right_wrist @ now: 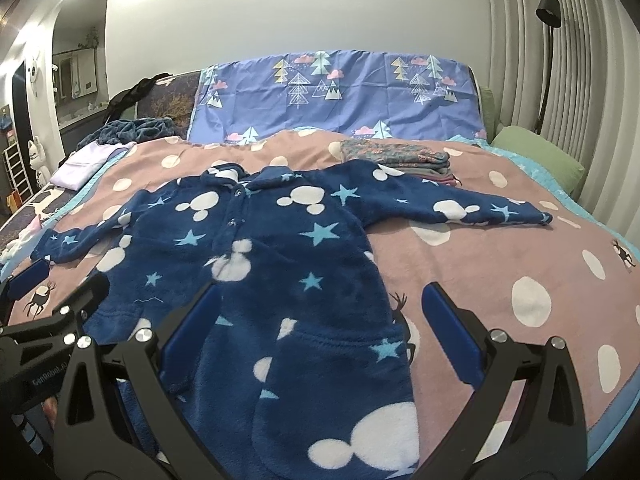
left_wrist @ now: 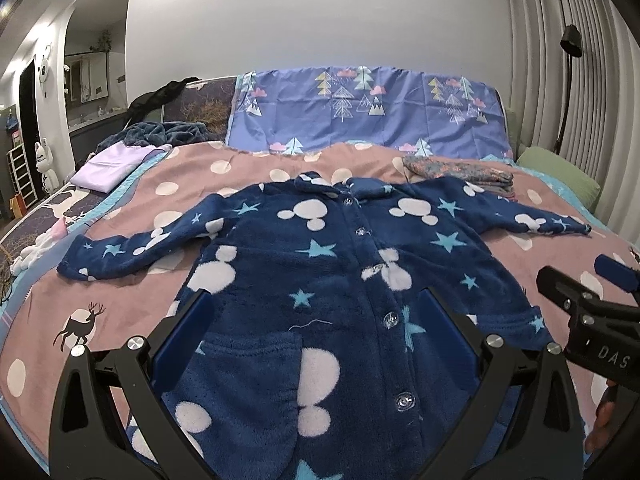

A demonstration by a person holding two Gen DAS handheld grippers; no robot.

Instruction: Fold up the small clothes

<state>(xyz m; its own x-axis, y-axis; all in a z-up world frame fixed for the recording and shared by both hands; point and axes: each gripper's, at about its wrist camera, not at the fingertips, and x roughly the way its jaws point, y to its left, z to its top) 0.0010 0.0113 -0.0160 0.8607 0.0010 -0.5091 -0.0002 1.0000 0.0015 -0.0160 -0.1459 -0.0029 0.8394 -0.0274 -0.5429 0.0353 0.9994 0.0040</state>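
Note:
A small navy fleece jacket (left_wrist: 320, 280) with white mouse-head shapes and light blue stars lies flat, front up and buttoned, on a pink dotted blanket (left_wrist: 132, 292); both sleeves are spread out. It also shows in the right wrist view (right_wrist: 260, 264). My left gripper (left_wrist: 316, 304) is open and empty, just above the jacket's lower middle. My right gripper (right_wrist: 320, 304) is open and empty, over the jacket's lower right edge. In the left wrist view the right gripper (left_wrist: 588, 280) shows at the right edge; in the right wrist view the left gripper (right_wrist: 60, 284) shows at the left.
A stack of folded patterned clothes (left_wrist: 460, 174) lies behind the jacket's right sleeve. A purple tree-print sheet (left_wrist: 360, 112) covers the headboard. A lilac folded cloth (left_wrist: 112, 164) and a dark blanket (left_wrist: 160, 134) lie far left. A green pillow (left_wrist: 560, 176) and a floor lamp (left_wrist: 570, 80) stand at the right.

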